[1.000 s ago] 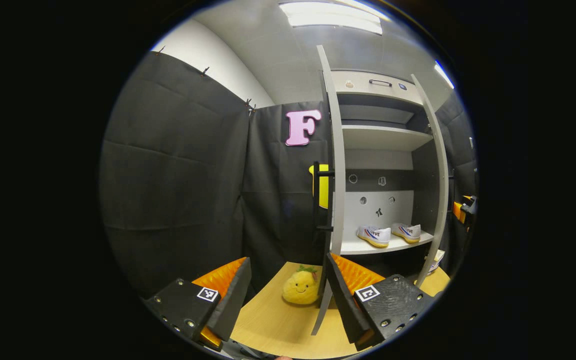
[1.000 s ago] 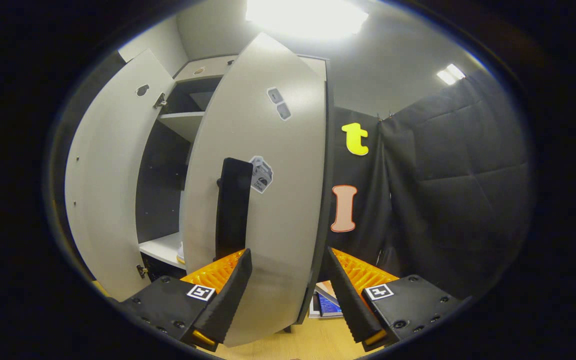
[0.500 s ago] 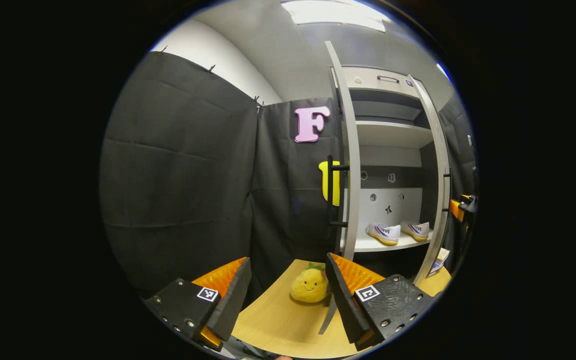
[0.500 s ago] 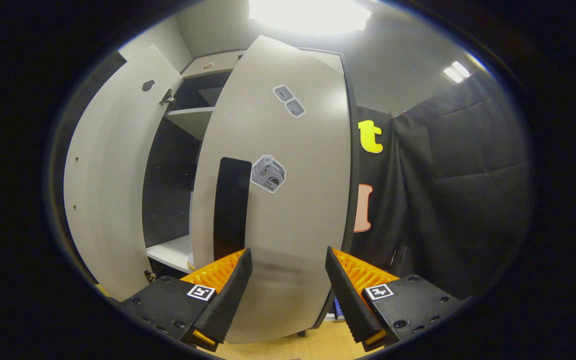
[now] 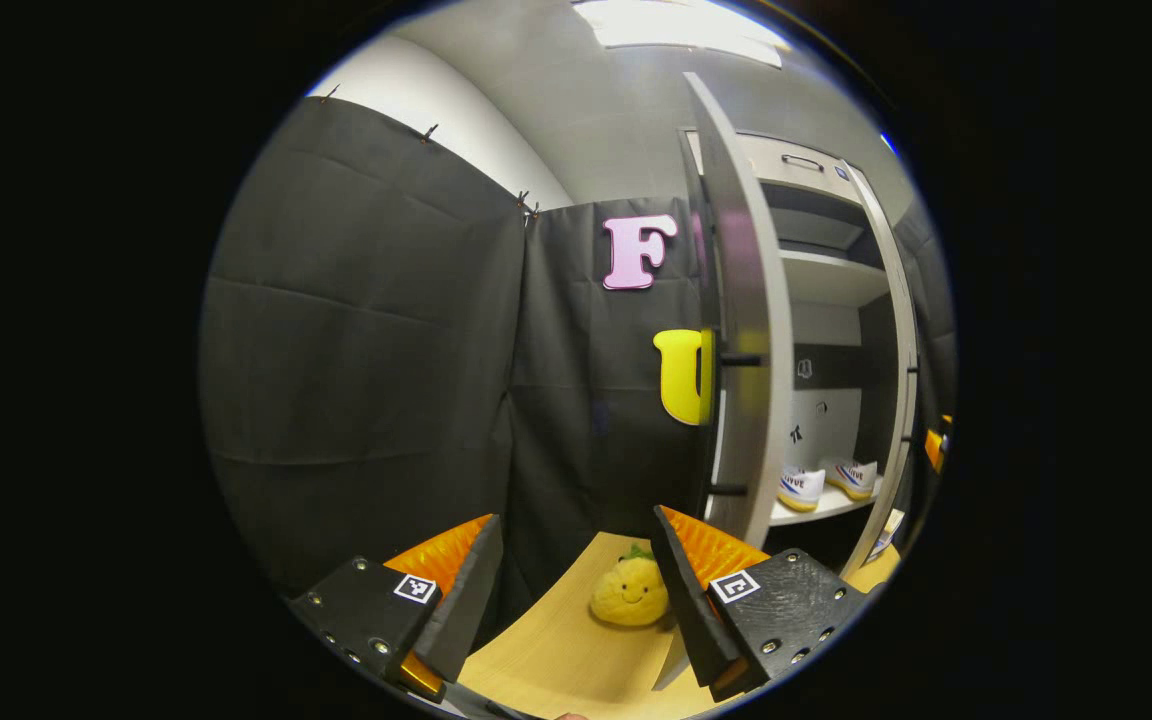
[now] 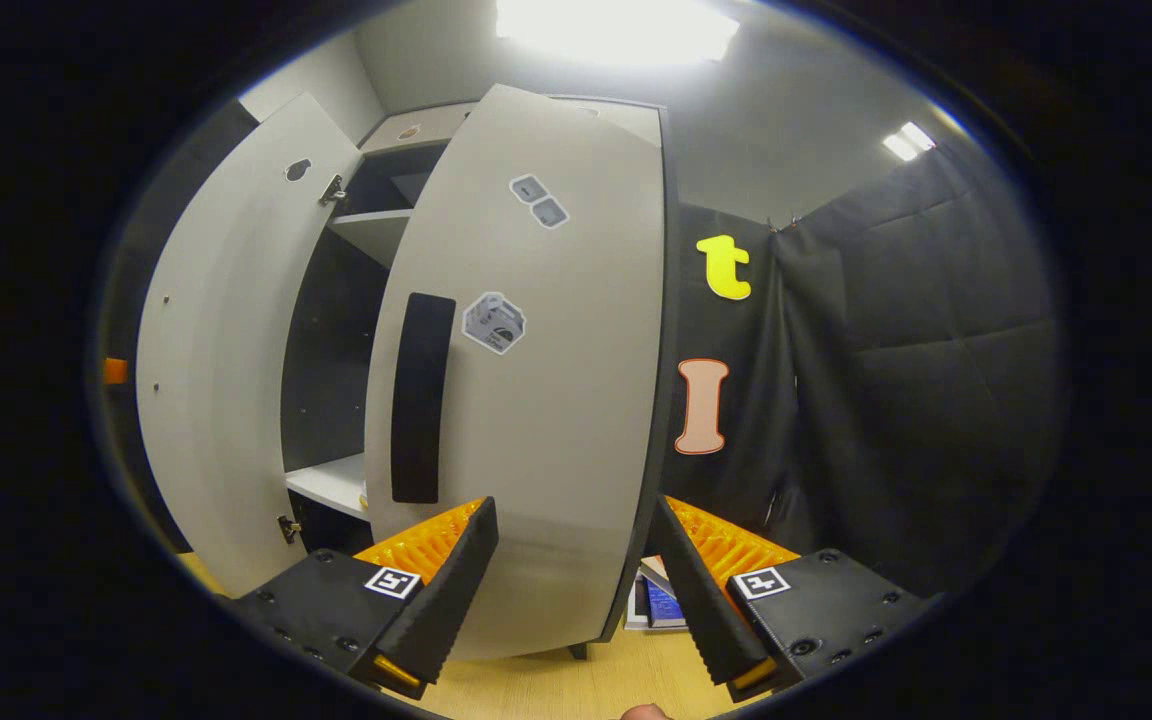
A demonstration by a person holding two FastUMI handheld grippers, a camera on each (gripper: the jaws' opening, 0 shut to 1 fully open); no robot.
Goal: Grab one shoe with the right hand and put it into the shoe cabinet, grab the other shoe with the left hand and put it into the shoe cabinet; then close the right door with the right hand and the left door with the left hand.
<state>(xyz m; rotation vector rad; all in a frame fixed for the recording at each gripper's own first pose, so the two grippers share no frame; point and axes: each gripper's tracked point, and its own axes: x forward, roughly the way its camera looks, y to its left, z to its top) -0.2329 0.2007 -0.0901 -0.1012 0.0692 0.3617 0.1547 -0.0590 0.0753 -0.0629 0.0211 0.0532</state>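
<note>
Since 1 s ago the left door (image 5: 748, 330) has swung further toward closed in the left gripper view: earlier it was seen edge-on, now its outer face shows and it covers more of the cabinet (image 5: 841, 300) opening. Both shoes (image 5: 802, 487) were fully visible on the shelf (image 5: 816, 508) then; now the near one is partly cut off by the door edge. Plush toy (image 5: 630, 592) has drifted right in that view and now sits just left of the right finger.

Right door (image 6: 536, 380) in the right gripper view has shifted a little; its black handle (image 6: 420, 398) now sits clear above the left finger instead of running down behind it.

Left gripper (image 5: 576, 600): jaws spread wide, nothing between them, no contact with the door that I can see. Door's black handle (image 5: 726, 425) shows on its near edge, above the right finger.

Right gripper (image 6: 576, 585): also released, jaws wide apart, holding nothing. Lower part of the right door fills the gap between the fingers; can't tell if either finger touches it.

Shoes: both on the low shelf inside the cabinet, side by side, toes toward the left gripper's camera. White with yellow soles.

Both doors are still partly open. Right gripper view shows the dark cabinet interior between the two doors, with a bit of shelf (image 6: 331, 482) at the bottom of the gap. Wood floor (image 5: 556, 655) runs under the plush toy.
</note>
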